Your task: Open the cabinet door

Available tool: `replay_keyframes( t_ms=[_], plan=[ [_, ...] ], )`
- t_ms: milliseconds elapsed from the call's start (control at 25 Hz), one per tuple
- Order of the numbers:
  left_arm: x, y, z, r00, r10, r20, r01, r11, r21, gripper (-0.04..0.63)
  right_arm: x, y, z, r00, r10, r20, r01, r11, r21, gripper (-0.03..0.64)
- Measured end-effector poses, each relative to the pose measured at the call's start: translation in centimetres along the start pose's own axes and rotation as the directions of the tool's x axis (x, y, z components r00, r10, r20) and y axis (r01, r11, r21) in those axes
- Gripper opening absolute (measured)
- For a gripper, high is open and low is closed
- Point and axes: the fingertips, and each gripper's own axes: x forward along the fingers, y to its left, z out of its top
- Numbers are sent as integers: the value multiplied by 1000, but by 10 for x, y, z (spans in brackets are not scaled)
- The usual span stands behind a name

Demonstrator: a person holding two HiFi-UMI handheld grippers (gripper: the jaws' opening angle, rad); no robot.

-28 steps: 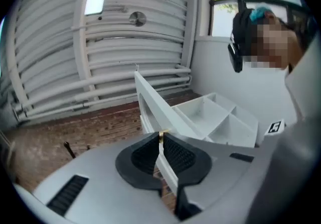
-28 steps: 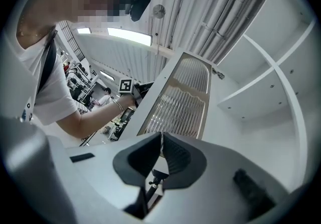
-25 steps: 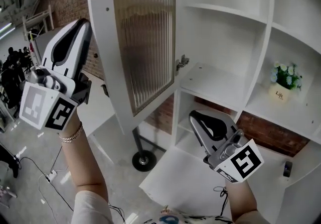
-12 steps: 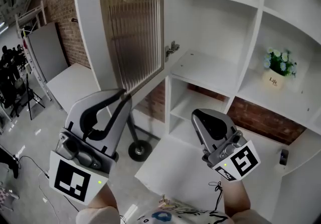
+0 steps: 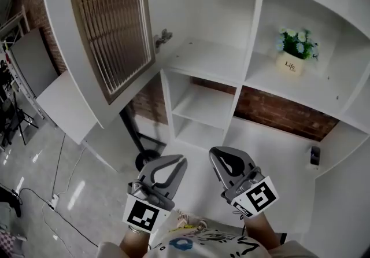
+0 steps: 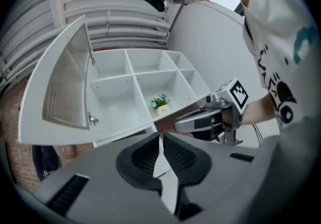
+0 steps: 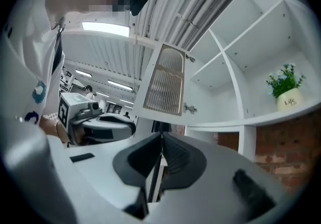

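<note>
White shelving [image 5: 214, 61] shows one open door [image 5: 110, 37], one plant [image 5: 293, 48]; left gripper [image 5: 180, 161] and right gripper [image 5: 215, 153] closed, empty.

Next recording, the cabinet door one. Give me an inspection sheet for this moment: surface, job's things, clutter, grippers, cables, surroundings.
Surface: white shelf boards, mostly bare.
Job's things: cabinet door with a ribbed pane, swung wide open to the left; neither gripper touches it.
Clutter: potted plant on a shelf in the right column; small dark object on a lower right shelf, too small to identify.
Grippers: left hand-held gripper shut, nothing between its jaws; right hand-held gripper shut, likewise empty; both held low, apart from the cabinet.
Cables: thin cables on the grey floor at the left.
Surroundings: brick wall behind the shelves; black stand below the door.
</note>
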Motion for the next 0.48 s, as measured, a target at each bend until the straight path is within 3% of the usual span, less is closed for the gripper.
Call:
replay_keyframes(
  t_ms=[200,320,480],
  plan=[
    [4,-70,-21,993,-117,20,118,987,-106,37,-42,20,-45,997,3,-81,3,997,81,28],
    [-5,-89,-32,990,-141,19,142,972,-187,37,-68,36,-72,991,-16,-134,35,989,144,28],
    [-21,-104,-40,985,-173,8,171,961,-217,37,-94,56,-85,981,-61,-185,94,980,177,28]
  ],
)
